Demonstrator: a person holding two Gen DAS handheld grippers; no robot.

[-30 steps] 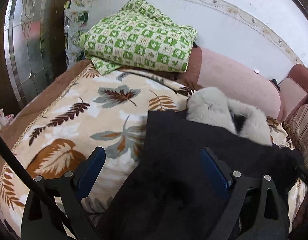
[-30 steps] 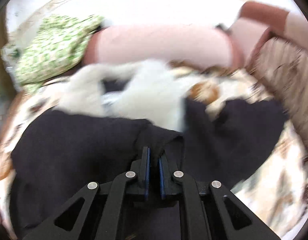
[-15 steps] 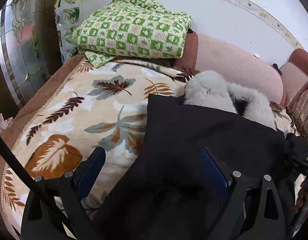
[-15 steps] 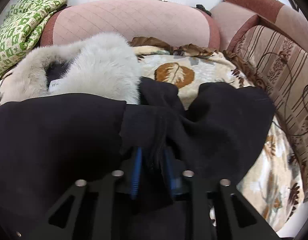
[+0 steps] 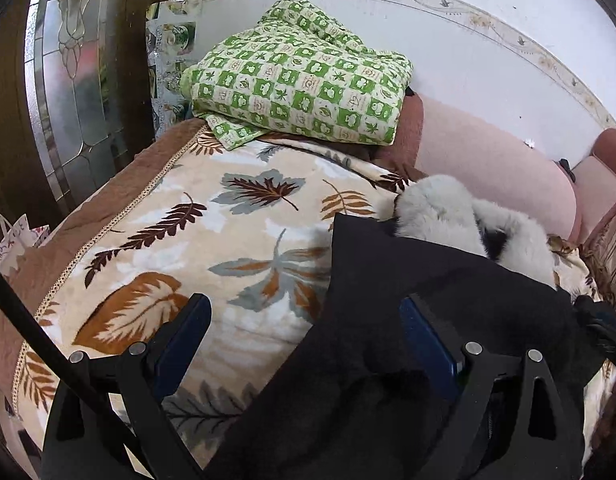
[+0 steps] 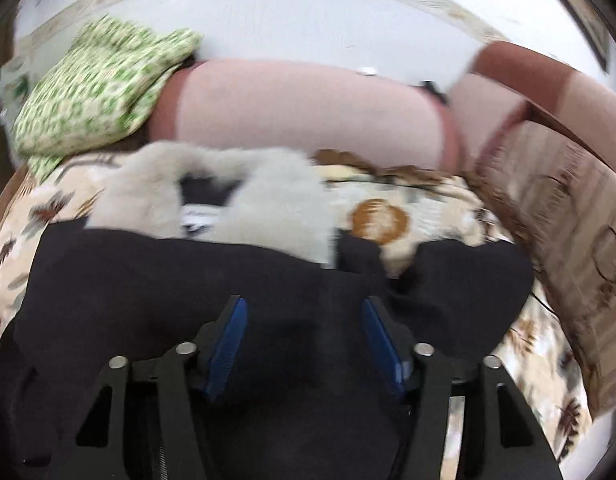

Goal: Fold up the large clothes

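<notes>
A large black coat (image 5: 436,300) with a pale grey fur collar (image 5: 460,216) lies on the leaf-patterned blanket (image 5: 211,240) of a sofa. My left gripper (image 5: 308,340) is open and empty above the coat's left edge, its right finger over the black cloth. In the right wrist view the coat (image 6: 167,280) fills the lower frame, fur collar (image 6: 267,200) beyond. My right gripper (image 6: 303,328) is open just above the coat and holds nothing. This view is blurred.
A folded green checked quilt (image 5: 299,84) rests on the sofa's back left end. A pink backrest cushion (image 5: 492,168) runs behind the coat. A striped sofa arm (image 6: 568,216) bounds the right side. A glass-panelled door (image 5: 71,80) stands at left.
My right gripper was shut on a fold of the black coat and has opened, letting the cloth go, and pulled back. My left gripper stayed open and shifted only slightly.
</notes>
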